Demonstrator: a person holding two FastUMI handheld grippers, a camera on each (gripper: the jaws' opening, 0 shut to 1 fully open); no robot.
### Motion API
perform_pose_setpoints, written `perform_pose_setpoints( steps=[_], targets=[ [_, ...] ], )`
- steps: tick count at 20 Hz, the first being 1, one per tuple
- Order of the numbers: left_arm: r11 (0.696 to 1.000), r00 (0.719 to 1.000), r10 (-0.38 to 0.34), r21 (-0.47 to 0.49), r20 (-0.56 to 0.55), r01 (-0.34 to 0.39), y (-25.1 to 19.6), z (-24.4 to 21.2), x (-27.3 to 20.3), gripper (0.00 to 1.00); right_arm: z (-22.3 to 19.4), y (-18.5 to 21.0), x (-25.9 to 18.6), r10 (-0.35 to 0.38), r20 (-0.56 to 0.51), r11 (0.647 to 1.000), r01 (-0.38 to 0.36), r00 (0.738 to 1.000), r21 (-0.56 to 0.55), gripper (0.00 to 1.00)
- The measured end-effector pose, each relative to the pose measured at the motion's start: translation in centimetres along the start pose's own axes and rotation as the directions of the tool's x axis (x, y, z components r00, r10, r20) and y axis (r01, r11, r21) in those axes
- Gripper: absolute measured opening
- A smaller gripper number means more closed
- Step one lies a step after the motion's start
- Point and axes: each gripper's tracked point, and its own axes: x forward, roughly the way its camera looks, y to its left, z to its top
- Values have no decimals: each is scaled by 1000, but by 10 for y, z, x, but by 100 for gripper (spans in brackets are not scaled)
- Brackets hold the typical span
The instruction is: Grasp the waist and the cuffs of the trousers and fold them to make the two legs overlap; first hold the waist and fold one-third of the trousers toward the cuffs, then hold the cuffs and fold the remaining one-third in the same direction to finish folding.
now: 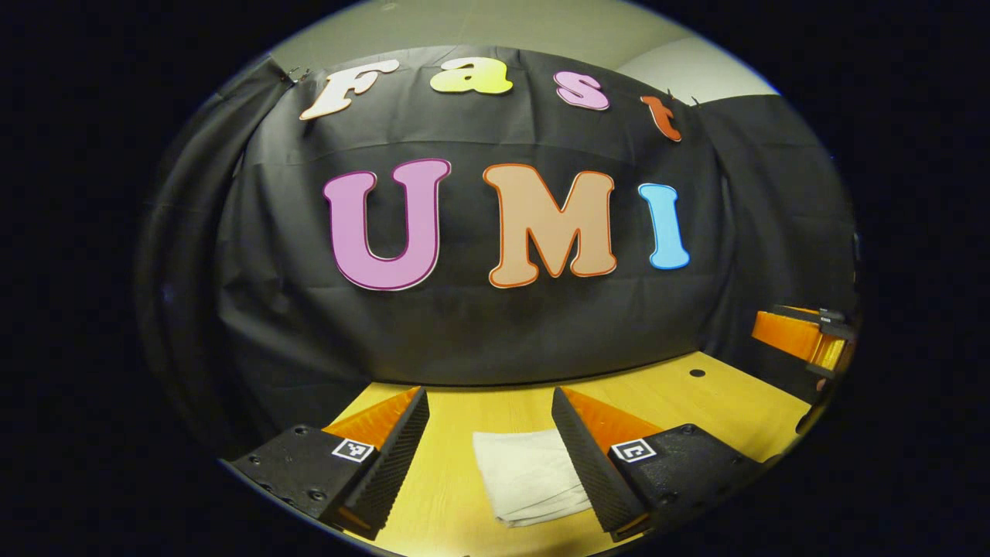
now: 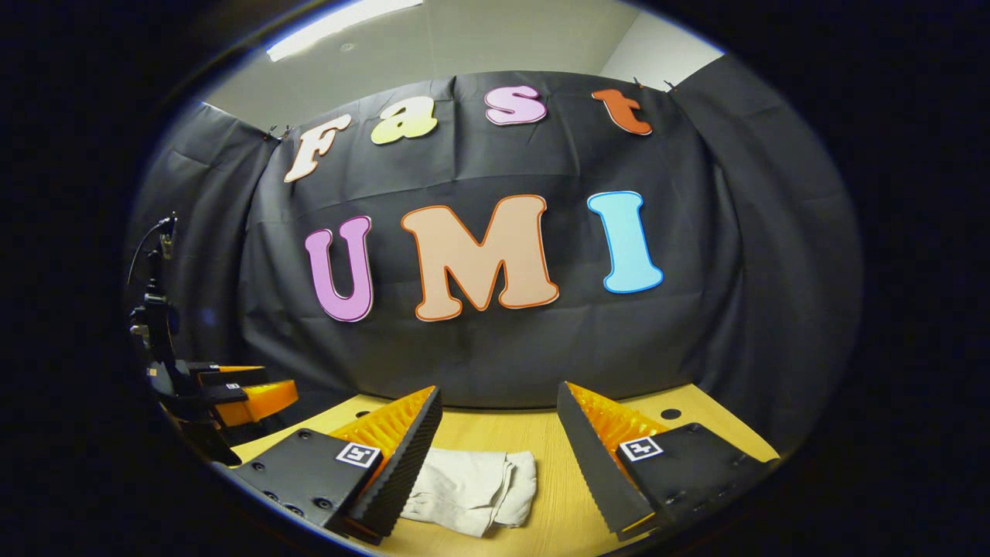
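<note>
While folded trousers [image 2: 472, 487] lie on wooden table [image 1: 696, 394], black cloth wall [image 1: 464, 325] behind.

The trousers [image 1: 530, 476] are showing as soft, matt, lightly creased cloth. The tabletop [image 1: 700, 398] is looking like smooth wood with a faint sheen. The left tongs [image 1: 489, 456] and right tongs [image 2: 499, 464] are showing ribbed, matt plastic-looking faces.

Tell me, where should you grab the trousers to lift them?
Probably the layered end of the trousers at the right in the right gripper view, where stacked edges show. Come from above with the open right gripper, one finger on each side; the bundle lies flat on the table.
</note>
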Motion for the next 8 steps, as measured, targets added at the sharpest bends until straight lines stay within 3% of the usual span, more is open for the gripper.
perform_pose_setpoints(
  steps=[8],
  targets=[
    [998,998,46,-40,33,-45,25,5,-5,95,1,1,-3,-31,12,999,32,999,-37,96]
  ],
)
